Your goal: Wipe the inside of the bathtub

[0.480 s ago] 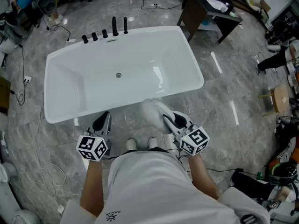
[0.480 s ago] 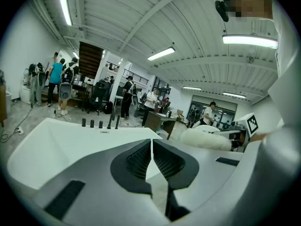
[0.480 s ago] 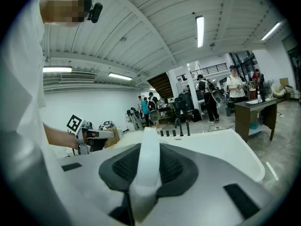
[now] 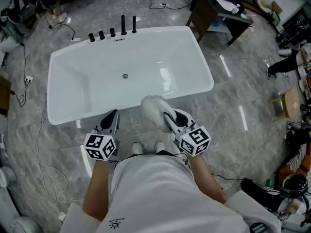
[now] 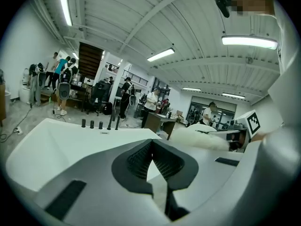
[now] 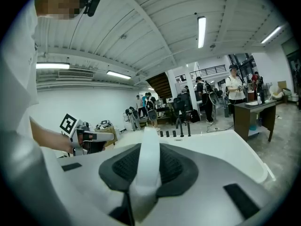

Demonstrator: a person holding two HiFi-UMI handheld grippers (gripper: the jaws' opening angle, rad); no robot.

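The white bathtub [image 4: 204, 76] lies straight ahead of me in the head view, with a drain [image 4: 125, 75] in its floor and black tap fittings [image 4: 122, 27] on the far rim. My right gripper [image 4: 167, 114] is shut on a fluffy white cloth [image 4: 151, 106], held over the tub's near rim. In the right gripper view a strip of the cloth [image 6: 148, 168] is pinched between the dark pads. My left gripper [image 4: 112, 114] hovers at the near rim to the left, its jaws together with nothing between them [image 5: 153, 147].
A dark table [image 4: 214, 11] stands behind the tub at the right. Cables [image 4: 24, 72] trail over the marble floor at the left. My shoes [image 4: 146, 148] are close to the tub's near side. Several people stand far off in the room.
Both grippers have edged a little forward toward the tub's near rim. The right one carried the cloth slightly left.
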